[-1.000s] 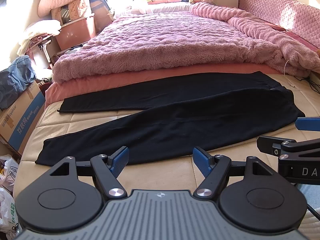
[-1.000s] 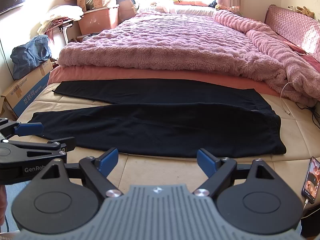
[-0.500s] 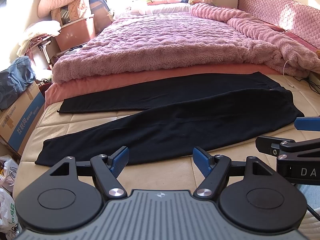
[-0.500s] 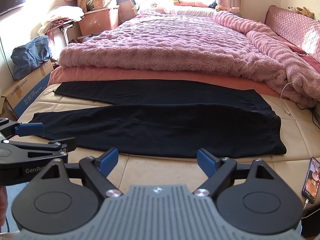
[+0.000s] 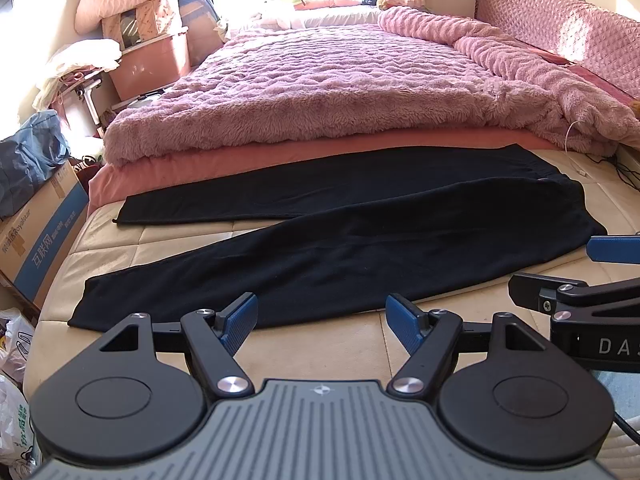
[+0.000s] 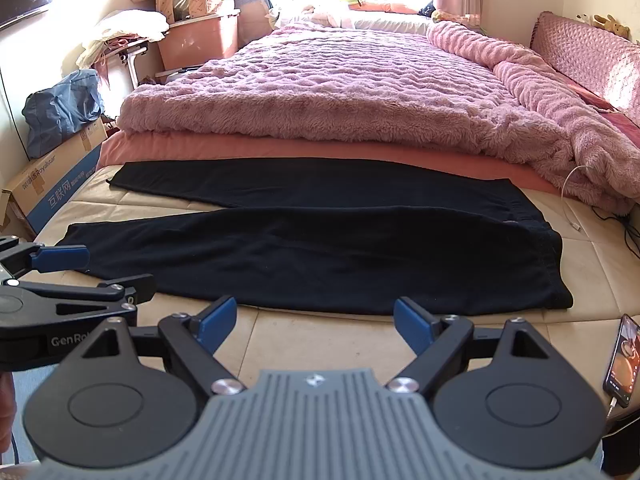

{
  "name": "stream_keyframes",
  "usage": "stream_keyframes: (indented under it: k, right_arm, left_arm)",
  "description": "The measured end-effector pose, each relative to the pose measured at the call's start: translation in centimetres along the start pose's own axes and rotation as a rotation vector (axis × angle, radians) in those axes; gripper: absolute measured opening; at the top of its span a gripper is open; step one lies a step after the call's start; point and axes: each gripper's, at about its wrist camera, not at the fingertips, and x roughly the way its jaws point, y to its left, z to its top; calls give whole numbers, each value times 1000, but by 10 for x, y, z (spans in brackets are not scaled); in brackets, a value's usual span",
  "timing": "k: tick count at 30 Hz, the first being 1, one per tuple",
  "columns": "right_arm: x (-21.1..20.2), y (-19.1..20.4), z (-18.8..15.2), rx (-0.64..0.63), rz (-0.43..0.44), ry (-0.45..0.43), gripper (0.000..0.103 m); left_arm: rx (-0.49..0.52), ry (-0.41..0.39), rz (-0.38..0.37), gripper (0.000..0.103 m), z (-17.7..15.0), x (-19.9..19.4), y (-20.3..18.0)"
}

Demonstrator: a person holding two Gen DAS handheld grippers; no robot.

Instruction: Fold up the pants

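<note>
Nearest me, my left gripper (image 5: 321,322) sits at the bottom of its frame with its blue fingers spread wide and nothing between them — my right gripper (image 6: 315,324) is the same, wide and empty. Just beyond both, the black pants (image 6: 320,248) lie flat across the middle of the frame on the cream mattress (image 6: 312,340), legs splayed toward the left. A phone (image 6: 622,360) rests at lower right. Farther back — a fluffy pink blanket (image 6: 340,96).

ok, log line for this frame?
stage: pre-grasp | pants: flat on bed, legs spread | left tool: open, empty | right tool: open, empty
</note>
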Motion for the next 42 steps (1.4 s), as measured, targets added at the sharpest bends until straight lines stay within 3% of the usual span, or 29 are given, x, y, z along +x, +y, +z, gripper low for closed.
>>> stream_keyframes:
  k: [42]
  right_arm:
    - [10, 1, -6, -1, 6, 14, 82]
  left_arm:
    - [-3, 1, -4, 85, -1, 0, 0]
